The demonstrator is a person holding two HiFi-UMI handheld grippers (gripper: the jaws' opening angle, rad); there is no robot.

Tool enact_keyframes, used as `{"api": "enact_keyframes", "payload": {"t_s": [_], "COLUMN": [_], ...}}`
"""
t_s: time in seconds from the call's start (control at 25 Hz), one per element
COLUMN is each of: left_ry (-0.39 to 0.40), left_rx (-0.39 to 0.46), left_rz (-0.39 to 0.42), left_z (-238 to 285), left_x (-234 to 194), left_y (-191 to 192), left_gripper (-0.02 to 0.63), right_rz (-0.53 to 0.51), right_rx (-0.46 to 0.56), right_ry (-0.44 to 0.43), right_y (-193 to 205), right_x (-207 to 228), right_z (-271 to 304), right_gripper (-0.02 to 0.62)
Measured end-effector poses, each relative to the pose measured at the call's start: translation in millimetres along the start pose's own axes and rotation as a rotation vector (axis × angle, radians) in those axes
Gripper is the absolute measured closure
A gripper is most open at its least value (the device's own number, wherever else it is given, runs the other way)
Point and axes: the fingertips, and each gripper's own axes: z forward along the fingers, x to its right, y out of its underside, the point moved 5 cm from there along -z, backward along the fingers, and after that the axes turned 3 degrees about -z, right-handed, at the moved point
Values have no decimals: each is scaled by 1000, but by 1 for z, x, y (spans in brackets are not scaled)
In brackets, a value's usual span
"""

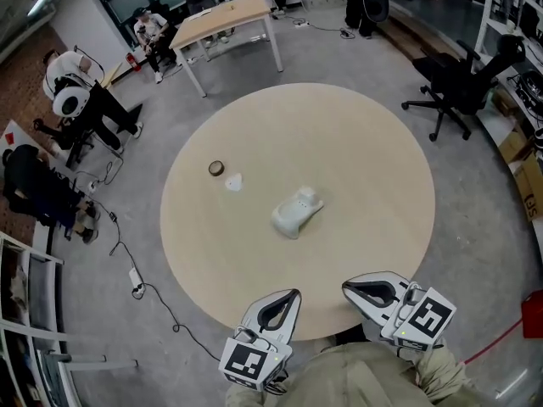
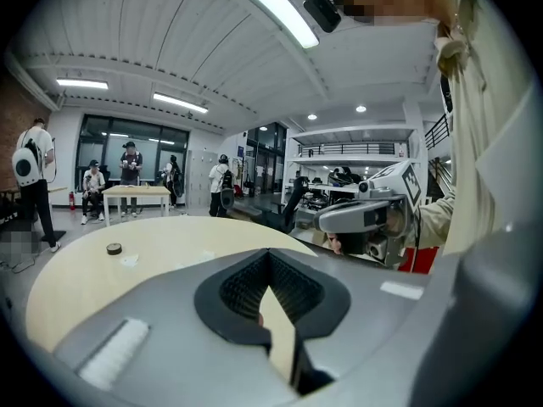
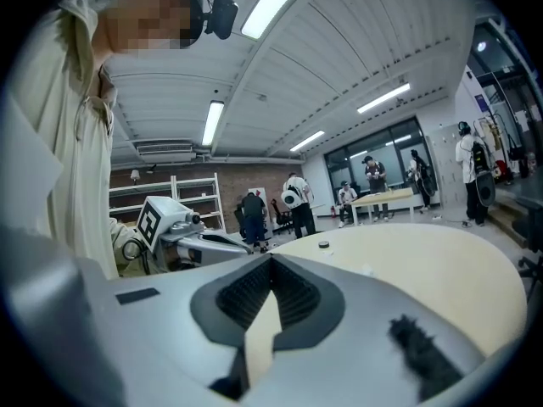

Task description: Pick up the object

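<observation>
A pale, whitish moulded object [image 1: 297, 212] lies near the middle of the round beige table [image 1: 365, 151]. To its left lie a small dark disc [image 1: 216, 168] and a small white scrap [image 1: 233, 181]. My left gripper [image 1: 293, 294] hovers at the table's near edge, jaws shut and empty. My right gripper [image 1: 348, 286] is beside it, also at the near edge, and also shut with nothing held. In the left gripper view, the left gripper [image 2: 270, 253] has its jaws together, and the disc [image 2: 114, 248] shows far left. In the right gripper view, the right gripper [image 3: 271, 258] has its jaws together as well.
A rectangular wooden table [image 1: 229, 19] stands at the back. A black office chair [image 1: 462, 83] is to the right. People sit and stand at the left [image 1: 72, 100]. A cable with a power strip [image 1: 136, 275] runs over the floor at the left. Shelving [image 1: 25, 312] is at the lower left.
</observation>
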Motion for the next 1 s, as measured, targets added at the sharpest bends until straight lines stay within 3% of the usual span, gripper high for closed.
{"api": "enact_keyframes", "payload": {"t_s": [0.2,0.52,0.64,0.8,1.0], "left_ry": [0,-55,-64,-85,-144], "left_rx": [2,-51,-64,-143,-212], "left_rz": [19,-90,-132,-130,-198], "left_z": [33,68,82,101,123], "left_x": [-22,-69,-83,-105,-140], "left_y": [-8,7,9,22,47], "left_gripper": [600,598,506,417,193], "right_rz": [-3,32,51,69,101], "right_rx": [1,-13,-18,-33,-50], "right_ry": [-36,-48,-52,-63,-79], "right_y": [-9,-5,-3,-1,6], "right_x": [35,72,83,96,106], "right_z": [14,37,43,52,62], "right_gripper": [600,600,600,600,600]}}
